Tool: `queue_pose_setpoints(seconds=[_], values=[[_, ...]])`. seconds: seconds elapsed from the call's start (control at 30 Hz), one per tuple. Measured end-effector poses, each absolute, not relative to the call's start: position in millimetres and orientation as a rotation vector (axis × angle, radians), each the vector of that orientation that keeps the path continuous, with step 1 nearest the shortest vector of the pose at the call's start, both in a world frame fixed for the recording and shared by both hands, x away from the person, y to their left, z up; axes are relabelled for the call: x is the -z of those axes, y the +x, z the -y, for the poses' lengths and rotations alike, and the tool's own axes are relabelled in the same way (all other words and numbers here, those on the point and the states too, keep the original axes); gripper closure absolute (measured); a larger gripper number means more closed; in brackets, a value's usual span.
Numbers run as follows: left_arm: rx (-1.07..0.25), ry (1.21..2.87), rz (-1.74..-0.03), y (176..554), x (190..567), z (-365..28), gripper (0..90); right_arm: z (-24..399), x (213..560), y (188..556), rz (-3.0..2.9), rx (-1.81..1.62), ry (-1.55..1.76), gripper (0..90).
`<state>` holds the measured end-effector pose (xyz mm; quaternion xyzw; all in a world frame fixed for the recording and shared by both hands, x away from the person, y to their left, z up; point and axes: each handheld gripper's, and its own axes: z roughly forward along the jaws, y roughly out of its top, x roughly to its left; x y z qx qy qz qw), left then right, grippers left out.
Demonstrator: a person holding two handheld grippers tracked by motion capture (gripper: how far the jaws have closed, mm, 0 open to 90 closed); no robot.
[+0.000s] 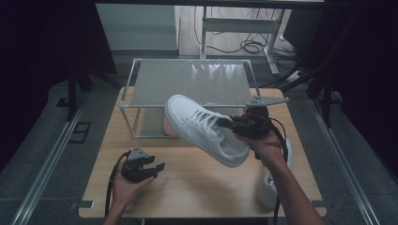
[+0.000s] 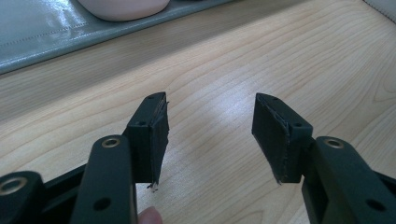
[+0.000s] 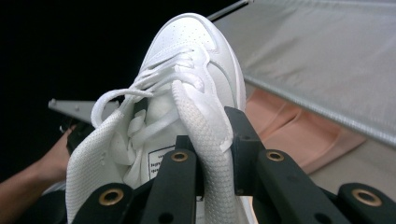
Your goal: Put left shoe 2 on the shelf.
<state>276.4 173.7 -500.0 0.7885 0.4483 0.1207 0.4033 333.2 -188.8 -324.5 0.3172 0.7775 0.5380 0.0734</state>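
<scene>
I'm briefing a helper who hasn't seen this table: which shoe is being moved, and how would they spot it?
Find the metal rack at the table's far side. In front of it, the white shoe hangs lifted in the right tool, clamped by its collar. The other shoe lies on the table.

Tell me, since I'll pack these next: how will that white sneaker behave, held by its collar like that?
The white sneaker probably keeps its shape: it hangs toe-up off the right tongs without sagging. The padded collar looks soft, so it may squash or slip. Held at one edge, it will likely swing.
</scene>
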Motion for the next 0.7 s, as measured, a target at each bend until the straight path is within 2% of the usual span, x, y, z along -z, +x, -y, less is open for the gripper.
queue_pose_setpoints(seconds=[0.33,0.7], values=[[-0.301,1.989,-1.133,277,500,-175,46.5,170,302,361,-2.284,-1.601,0.997,82.4],[-0.298,1.986,-1.135,277,500,-176,46.5,154,294,386,-2.245,-1.597,1.078,82.3]])
